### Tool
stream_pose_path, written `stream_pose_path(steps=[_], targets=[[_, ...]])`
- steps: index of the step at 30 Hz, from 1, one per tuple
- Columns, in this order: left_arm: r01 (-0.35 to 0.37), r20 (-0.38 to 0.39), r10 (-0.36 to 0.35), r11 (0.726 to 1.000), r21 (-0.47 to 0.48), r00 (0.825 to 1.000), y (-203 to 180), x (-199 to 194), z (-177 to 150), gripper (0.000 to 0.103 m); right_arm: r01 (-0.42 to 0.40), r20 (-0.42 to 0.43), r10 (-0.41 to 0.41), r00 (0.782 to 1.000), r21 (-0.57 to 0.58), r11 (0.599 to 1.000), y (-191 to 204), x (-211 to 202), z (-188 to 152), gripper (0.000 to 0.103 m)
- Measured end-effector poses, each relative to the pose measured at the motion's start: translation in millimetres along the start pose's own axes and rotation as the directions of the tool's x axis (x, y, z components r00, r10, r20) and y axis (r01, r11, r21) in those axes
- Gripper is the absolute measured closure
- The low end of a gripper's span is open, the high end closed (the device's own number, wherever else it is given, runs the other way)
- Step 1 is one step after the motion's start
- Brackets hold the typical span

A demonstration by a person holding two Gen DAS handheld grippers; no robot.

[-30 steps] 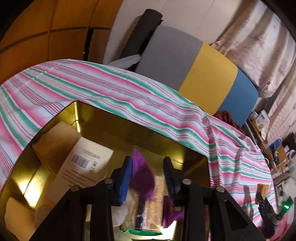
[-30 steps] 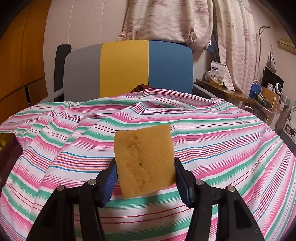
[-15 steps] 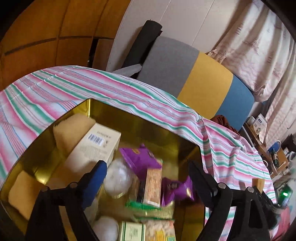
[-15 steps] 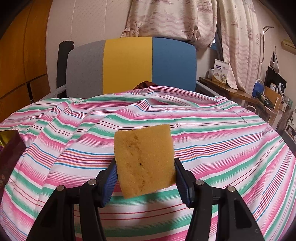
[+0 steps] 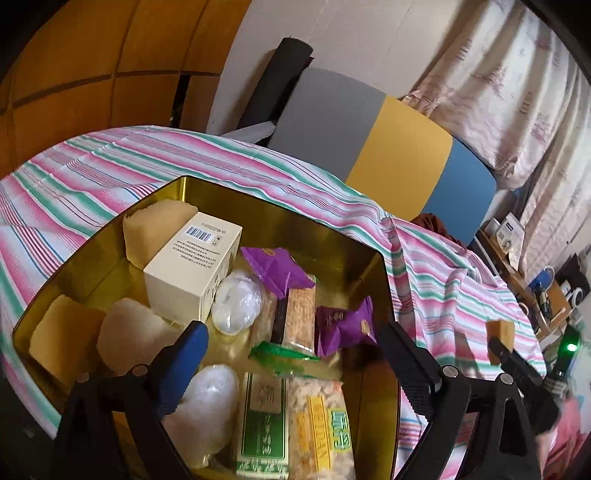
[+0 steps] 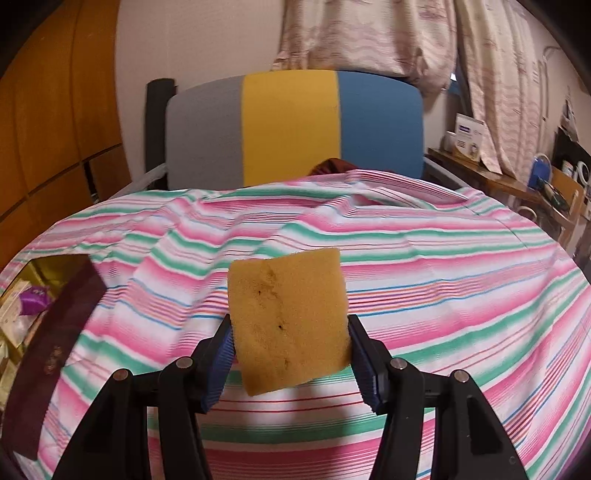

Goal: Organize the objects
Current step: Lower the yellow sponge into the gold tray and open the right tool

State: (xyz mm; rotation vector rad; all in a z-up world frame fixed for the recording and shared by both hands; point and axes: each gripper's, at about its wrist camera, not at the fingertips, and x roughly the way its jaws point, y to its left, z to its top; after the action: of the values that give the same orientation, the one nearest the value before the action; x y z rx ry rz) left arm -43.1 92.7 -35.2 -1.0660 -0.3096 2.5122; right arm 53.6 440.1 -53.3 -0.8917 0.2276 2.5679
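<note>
A gold tin box [image 5: 325,236] lies on the striped cloth and holds snack packets, a cream carton [image 5: 192,266], purple packets [image 5: 277,269], white wrapped lumps and yellow sponges. My left gripper [image 5: 291,347] hovers over the box, its jaws opening wide with nothing pressed between them. In the right wrist view my right gripper [image 6: 290,347] is shut on a yellow sponge [image 6: 288,321], held above the cloth. That sponge [image 5: 500,336] also shows at the right of the left wrist view. The box [image 6: 55,273] sits at the far left in the right wrist view.
A striped cloth [image 6: 406,266] covers the table. Behind it stands a chair [image 6: 291,125] in grey, yellow and blue. Curtains [image 6: 369,33] hang at the back, a cluttered side shelf [image 6: 498,181] is at right, and wooden cabinets [image 5: 92,55] are at left.
The left gripper let go of a purple packet, opened wide and drew back, showing more of the box. The right gripper with the sponge shifted left, bringing the box into its view.
</note>
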Motion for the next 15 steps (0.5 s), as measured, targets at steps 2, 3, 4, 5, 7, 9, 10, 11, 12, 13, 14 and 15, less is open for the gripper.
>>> stream_pose_path(steps=[2, 3, 4, 5, 7, 9, 10, 11, 12, 13, 14, 15], targets=[[0.002, -0.001, -0.002, 1.0, 0.015, 1.0, -0.6, -3.3, -4.2, 0.006, -0.013, 0.0, 0.013, 1.0, -0.021, 1.0, 13.8, -3.5, 1.7, 0.045], [0.002, -0.002, -0.002, 1.0, 0.019, 1.0, -0.5, -4.8, -6.1, 0.006, -0.026, 0.0, 0.026, 1.0, -0.028, 0.999, 21.8, -5.8, 3.2, 0.045], [0.004, -0.004, -0.004, 1.0, 0.022, 1.0, -0.2, -5.4, -6.8, 0.006, -0.038, 0.001, 0.038, 0.999, -0.029, 0.999, 28.0, -7.5, 4.6, 0.045], [0.008, -0.01, -0.008, 1.0, 0.024, 1.0, 0.0, -6.2, -8.5, 0.006, -0.05, 0.003, 0.05, 0.999, -0.03, 0.998, 33.1, -9.0, 6.0, 0.045], [0.013, -0.018, -0.013, 1.0, 0.018, 1.0, 1.8, -7.5, -10.4, 0.006, -0.08, 0.002, 0.08, 0.997, -0.035, 0.996, 47.8, -12.0, 9.6, 0.045], [0.015, -0.022, -0.015, 1.0, 0.012, 1.0, 4.0, -9.9, -11.6, 0.006, -0.106, 0.0, 0.106, 0.994, -0.043, 0.993, 59.7, -14.8, 11.6, 0.045], [0.015, -0.022, -0.015, 1.0, 0.012, 1.0, 4.1, -11.1, -12.1, 0.006, -0.119, 0.0, 0.119, 0.993, -0.047, 0.992, 66.0, -16.7, 12.3, 0.045], [0.016, -0.022, -0.016, 1.0, 0.011, 1.0, 5.2, -12.7, -12.5, 0.005, -0.134, 0.001, 0.134, 0.991, -0.051, 0.99, 73.4, -18.1, 13.6, 0.045], [0.017, -0.022, -0.016, 1.0, 0.011, 1.0, 5.8, -13.4, -12.9, 0.005, -0.147, 0.001, 0.147, 0.989, -0.055, 0.988, 79.2, -19.7, 14.5, 0.045], [0.016, -0.022, -0.016, 1.0, 0.012, 1.0, 6.8, -14.6, -13.3, 0.005, -0.16, 0.001, 0.16, 0.987, -0.061, 0.985, 86.2, -21.6, 15.6, 0.045], [0.015, -0.022, -0.015, 1.0, 0.012, 1.0, 7.9, -15.6, -13.8, 0.005, -0.169, 0.001, 0.17, 0.985, -0.065, 0.983, 91.4, -22.8, 16.3, 0.045], [0.015, -0.022, -0.015, 1.0, 0.011, 1.0, 8.8, -16.7, -14.3, 0.005, -0.181, 0.001, 0.181, 0.983, -0.069, 0.981, 97.1, -24.0, 17.1, 0.045]])
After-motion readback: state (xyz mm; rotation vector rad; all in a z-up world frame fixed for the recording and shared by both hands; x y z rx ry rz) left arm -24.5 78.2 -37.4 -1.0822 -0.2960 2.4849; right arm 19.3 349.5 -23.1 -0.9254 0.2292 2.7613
